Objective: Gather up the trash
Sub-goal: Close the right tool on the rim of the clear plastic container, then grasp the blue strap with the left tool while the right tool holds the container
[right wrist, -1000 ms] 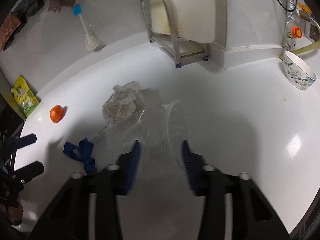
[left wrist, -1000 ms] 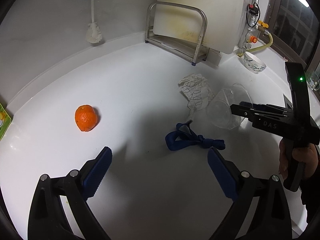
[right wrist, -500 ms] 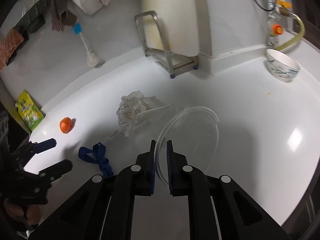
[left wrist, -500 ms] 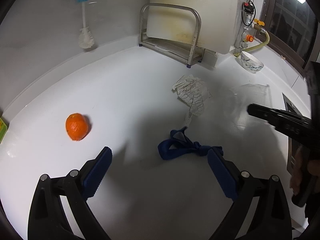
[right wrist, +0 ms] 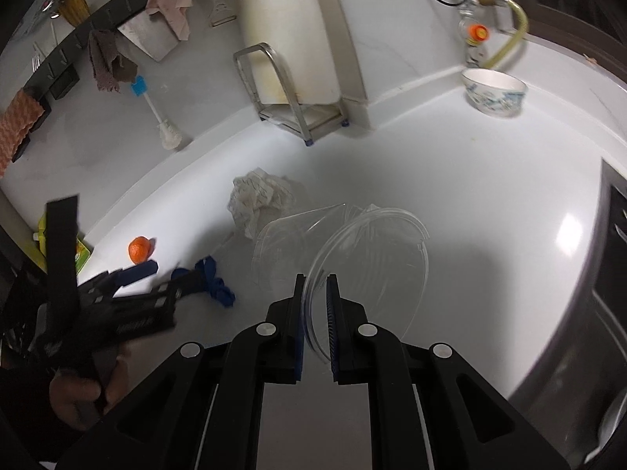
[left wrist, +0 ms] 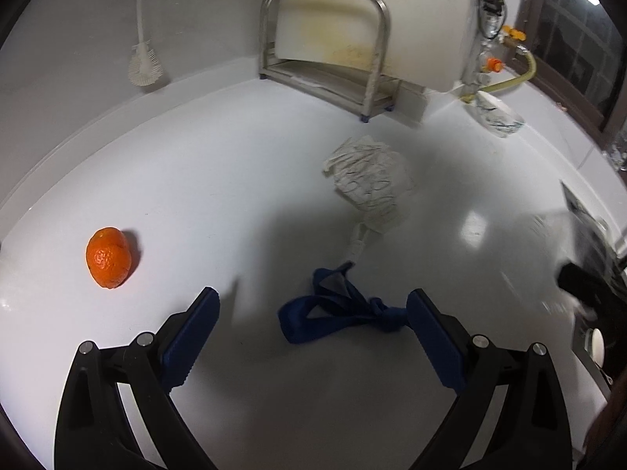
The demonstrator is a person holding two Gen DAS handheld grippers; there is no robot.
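My right gripper [right wrist: 314, 280] is shut on the rim of a clear plastic cup [right wrist: 352, 250], which hangs lifted above the white counter [right wrist: 490, 203]. In the left wrist view my left gripper [left wrist: 311, 307] stands open just above a knotted blue strap [left wrist: 341, 313], its pads on either side of it and not touching. A crumpled printed paper [left wrist: 370, 180] lies beyond the strap. An orange [left wrist: 109, 257] sits to the left. The right gripper shows only as a dark blur [left wrist: 584, 282] at the right edge of the left wrist view.
A metal rack [left wrist: 325, 47] with a cutting board stands at the back wall. A white brush [left wrist: 142, 58] leans left of it, a patterned bowl [right wrist: 493, 92] sits at the back right. A green packet [right wrist: 80, 252] lies at the counter's left end. A dark sink edge [right wrist: 611, 274] runs along the right.
My right gripper closed on the clear cup's rim and carried it up and to the right, off the counter. My left gripper moved forward and down until the blue strap lies between its pads.
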